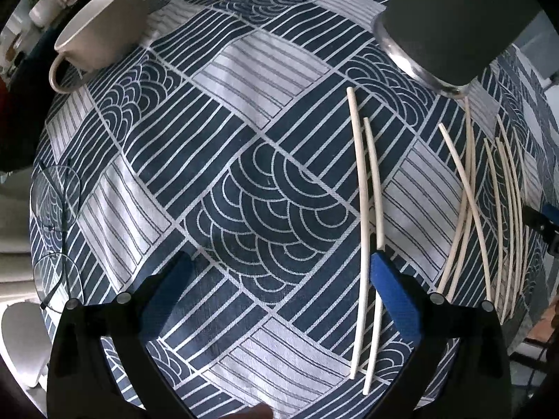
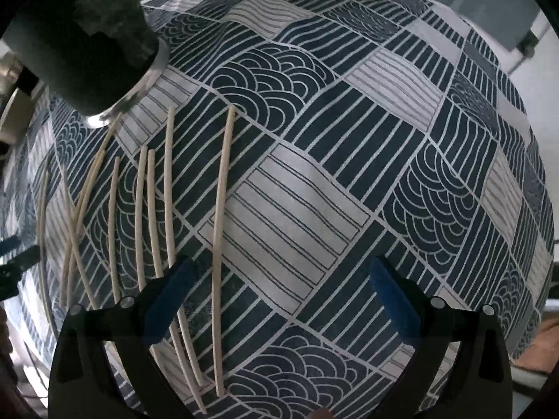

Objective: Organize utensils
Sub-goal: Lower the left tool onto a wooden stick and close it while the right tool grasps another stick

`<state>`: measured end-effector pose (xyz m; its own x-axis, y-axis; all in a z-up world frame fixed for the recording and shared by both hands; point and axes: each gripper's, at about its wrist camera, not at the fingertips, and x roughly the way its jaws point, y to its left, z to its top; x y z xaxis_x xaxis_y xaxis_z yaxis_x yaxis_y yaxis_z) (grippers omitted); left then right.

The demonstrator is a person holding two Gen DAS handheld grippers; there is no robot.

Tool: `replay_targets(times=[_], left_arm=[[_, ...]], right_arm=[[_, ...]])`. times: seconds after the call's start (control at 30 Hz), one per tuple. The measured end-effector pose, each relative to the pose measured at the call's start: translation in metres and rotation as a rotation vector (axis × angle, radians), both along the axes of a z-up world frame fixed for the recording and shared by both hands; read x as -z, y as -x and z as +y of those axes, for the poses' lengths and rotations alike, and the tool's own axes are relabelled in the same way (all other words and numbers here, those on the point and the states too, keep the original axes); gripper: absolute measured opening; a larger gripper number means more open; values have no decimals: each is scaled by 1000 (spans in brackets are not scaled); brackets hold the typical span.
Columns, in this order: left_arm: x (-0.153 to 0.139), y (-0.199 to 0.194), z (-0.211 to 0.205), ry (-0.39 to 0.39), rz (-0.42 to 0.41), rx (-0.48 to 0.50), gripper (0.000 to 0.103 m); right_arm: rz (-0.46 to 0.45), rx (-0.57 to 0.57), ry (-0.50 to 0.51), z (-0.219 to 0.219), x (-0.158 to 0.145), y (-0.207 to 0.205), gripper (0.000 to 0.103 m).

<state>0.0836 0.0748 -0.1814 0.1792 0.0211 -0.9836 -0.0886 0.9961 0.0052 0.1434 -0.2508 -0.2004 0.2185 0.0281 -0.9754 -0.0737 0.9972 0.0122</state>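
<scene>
Left wrist view: two chopsticks [image 1: 363,237] lie side by side at three o'clock on the counter [image 1: 244,181], looking light, stiff, thin; mid-length suits pinching. Left hand-held gripper [image 1: 279,265] gapes wide, empty; right hand-held gripper [image 2: 279,265] likewise.

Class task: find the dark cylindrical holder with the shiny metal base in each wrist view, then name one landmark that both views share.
Left wrist view: the dark holder fills the upper right corner, above the loose chopsticks.
Right wrist view: the dark holder fills the upper left corner.
Shared landmark: the crossed chopsticks, lying just below the holder's metal base on the patterned tablecloth.
</scene>
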Motion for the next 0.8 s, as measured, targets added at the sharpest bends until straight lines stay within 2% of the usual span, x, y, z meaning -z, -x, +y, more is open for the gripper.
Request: replay_targets(times=[0.13,0.4,0.5,0.57,0.6,0.63,0.67,0.73,0.8], left_arm=[[2,5,0,-3,-22,14,99],[2,2,-1,-1,10,31,97],[-4,1,5,-1,13,48,85],[-7,3,9,2,10,58,75],[-9,5,12,3,11,69,69],[-10,5,14,3,11,77,66],[-11,6,17,5,12,78,58],[-12,8,27,7,16,80,46],[-13,9,33,13,24,76,29]], right_arm=[[-13,6,-2,0,0,1,97],[5,-19,7,2,2,9,95],[-5,-28,7,-3,-3,15,78],[-11,-29,7,-9,-8,19,55],[-12,-29,6,-12,-10,21,50],[-12,-30,6,-16,-12,23,41],[-11,-30,4,-20,-13,24,31],[-7,-42,4,-27,-14,26,20],[2,-54,5,-32,-15,26,11]])
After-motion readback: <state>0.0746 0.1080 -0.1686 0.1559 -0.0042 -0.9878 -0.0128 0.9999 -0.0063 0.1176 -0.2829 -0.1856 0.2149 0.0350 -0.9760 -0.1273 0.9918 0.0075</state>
